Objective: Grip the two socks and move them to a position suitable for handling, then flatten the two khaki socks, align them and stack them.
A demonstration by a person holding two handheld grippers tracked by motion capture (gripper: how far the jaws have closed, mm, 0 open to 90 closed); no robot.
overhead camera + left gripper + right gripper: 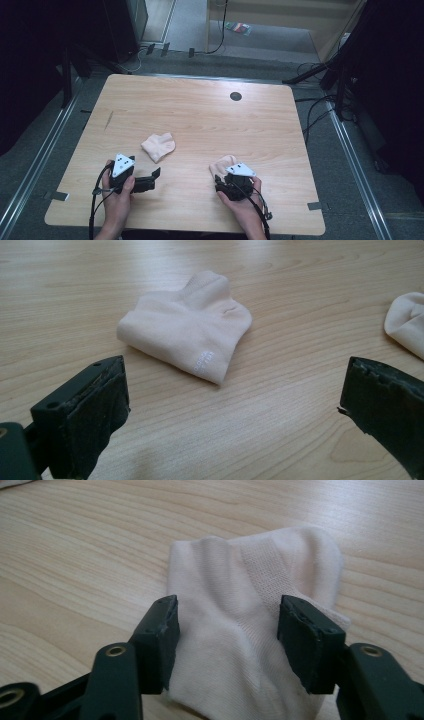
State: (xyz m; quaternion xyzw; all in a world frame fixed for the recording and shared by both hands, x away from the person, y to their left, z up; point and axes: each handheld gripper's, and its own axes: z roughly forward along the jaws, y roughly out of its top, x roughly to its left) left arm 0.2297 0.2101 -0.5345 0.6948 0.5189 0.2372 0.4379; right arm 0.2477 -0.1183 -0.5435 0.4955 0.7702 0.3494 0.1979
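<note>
— Dark floor and black stands are seen around a pale wooden surface (200, 115); what is laid on it?

— Two cream socks are laid on it. One folded sock (158, 146) is found near the middle, well apart from the edges, and a second sock (223, 164) is placed to its right, closer to the person's side. A small dark round inset (235, 96) is set in the far part of the surface, well apart from both socks.

— How are the tongs held?

— The left tongs (152, 178) are held low over the surface just in front of the folded sock (187, 335), with jaws spread wide and nothing between them; bare wood is seen between them and the sock. In the left gripper view the second sock (407, 325) is glimpsed at the right edge.

— And the right tongs?

— The right tongs (220, 177) are set over the near end of the second sock (250, 610). The jaws are placed on either side of the fabric, partly spread; whether the pads (162, 640) are pressed into the cloth cannot be told for certain.

— Is anything found in the way?

— Between the socks only bare wood is seen. Cables (315, 107) and a small coloured packet (238, 28) are left on the floor beyond.
</note>
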